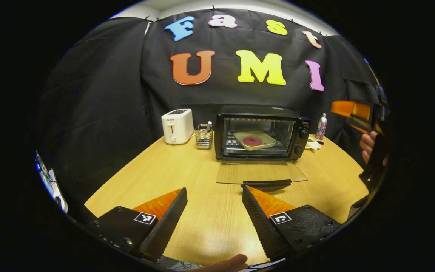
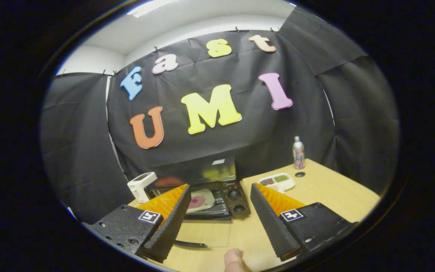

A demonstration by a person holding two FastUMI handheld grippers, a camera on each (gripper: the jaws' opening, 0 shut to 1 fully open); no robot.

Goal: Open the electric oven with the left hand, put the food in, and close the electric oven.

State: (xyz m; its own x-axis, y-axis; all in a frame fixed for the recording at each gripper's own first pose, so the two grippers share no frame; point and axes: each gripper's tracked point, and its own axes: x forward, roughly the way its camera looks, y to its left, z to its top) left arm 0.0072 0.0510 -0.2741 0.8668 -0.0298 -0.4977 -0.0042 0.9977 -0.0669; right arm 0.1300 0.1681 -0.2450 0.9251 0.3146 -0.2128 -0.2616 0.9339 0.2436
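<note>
The electric oven [image 1: 261, 136] stands at the back of the wooden surface [image 1: 187, 177], its glass door [image 1: 261, 172] folded fully down and lying flat toward the camera. On the rack inside sits a pale tray [image 1: 255, 140] carrying a round reddish piece of food [image 1: 252, 141]. The food appears already loaded; the step in hand is judged to be closing the door.

The left tongs [image 1: 214, 211] hover low over the surface, just short of the door's dark handle [image 1: 266, 184]. They stand wide apart and hold nothing. The right tongs [image 2: 218, 211] are likewise apart and empty, held higher and looking down on the oven [image 2: 210, 196] from its control side. In the left gripper view the right unit [image 1: 357, 113] and the hand [image 1: 368, 145] holding it sit at the far right, clear of the door's swing.

Recommendations for the closing move:
- Bring the left tongs under or around the handle near its middle, so the door lifts evenly (an off-centre push would likely twist it on its hinges).
- Follow the door's arc upward and inward rather than pushing straight ahead; a straight shove could slide the oven back toward the wall.
- Keep the right tongs where they are, out of the way.
- Check that the tray sits fully inside before the door meets the frame.

The toaster [image 1: 177, 126] and wire holder [image 1: 204, 136] to the oven's left, and the bottle [image 1: 321, 127] to its right, are well clear.
</note>
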